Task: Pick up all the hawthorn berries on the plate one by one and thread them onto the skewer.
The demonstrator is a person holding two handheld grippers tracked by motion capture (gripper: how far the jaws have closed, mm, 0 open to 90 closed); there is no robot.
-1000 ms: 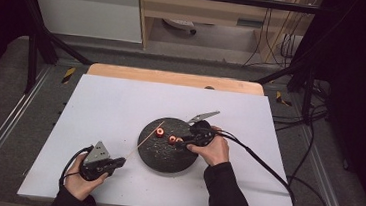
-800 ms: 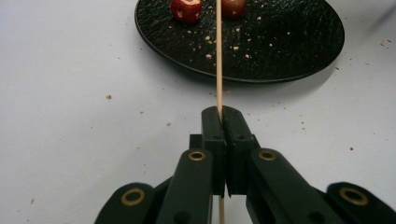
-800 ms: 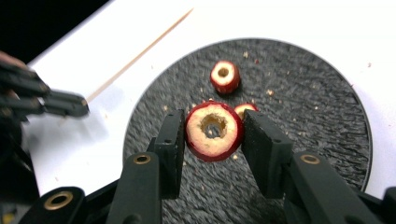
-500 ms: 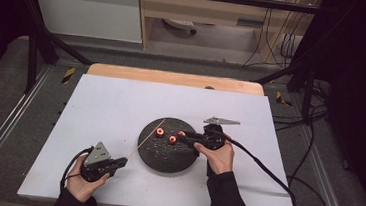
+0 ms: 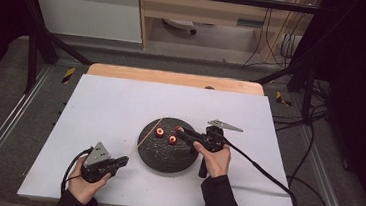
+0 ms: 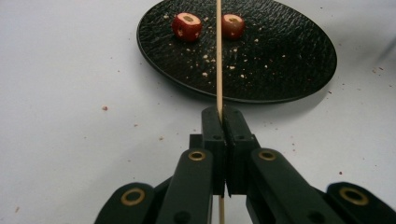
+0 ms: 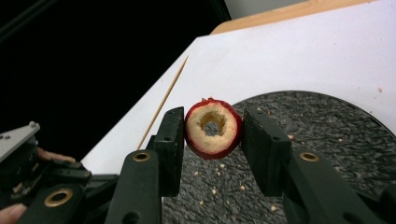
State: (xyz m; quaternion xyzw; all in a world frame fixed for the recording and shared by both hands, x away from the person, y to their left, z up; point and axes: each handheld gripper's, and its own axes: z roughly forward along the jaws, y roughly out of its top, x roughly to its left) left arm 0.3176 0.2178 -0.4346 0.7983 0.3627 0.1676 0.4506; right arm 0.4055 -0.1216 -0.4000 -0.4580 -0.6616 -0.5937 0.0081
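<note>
Wooden and thin, the skewer (image 6: 219, 56) ran straight up the middle of the left gripper view, clamped between the fully closed jaws of the left gripper (image 6: 226, 119), with no fruit threaded on it as far as the pictures showed. In the high view that gripper (image 5: 121, 161) sat at the lower left of the frame, on the white table (image 5: 110, 106), and the skewer (image 5: 144, 136) slanted up and to the right toward the black plate (image 5: 163, 156) near the centre.

The right gripper (image 7: 212, 128) held one cored red fruit piece (image 7: 213, 128) — its jaws pressed on either side, the hollow core facing the camera, raised just above the plate's pebbled surface (image 7: 327, 121). In the high view this gripper (image 5: 183, 131) reached in from the right over the plate's upper edge. Two more cored pieces (image 6: 187, 25) lay on the far part of the plate in the left gripper view, near each other but apart, with crumbs scattered around them.

Judged from this, the work looked to be at an early stage: stick gripped, first piece picked up, but hole and point not yet brought together. What seemed left was lining the core up with the skewer's tip, pushing the piece on, and then doing the same for the two on the plate — the tip was fine and the hole small, so alignment would likely be the delicate part.
</note>
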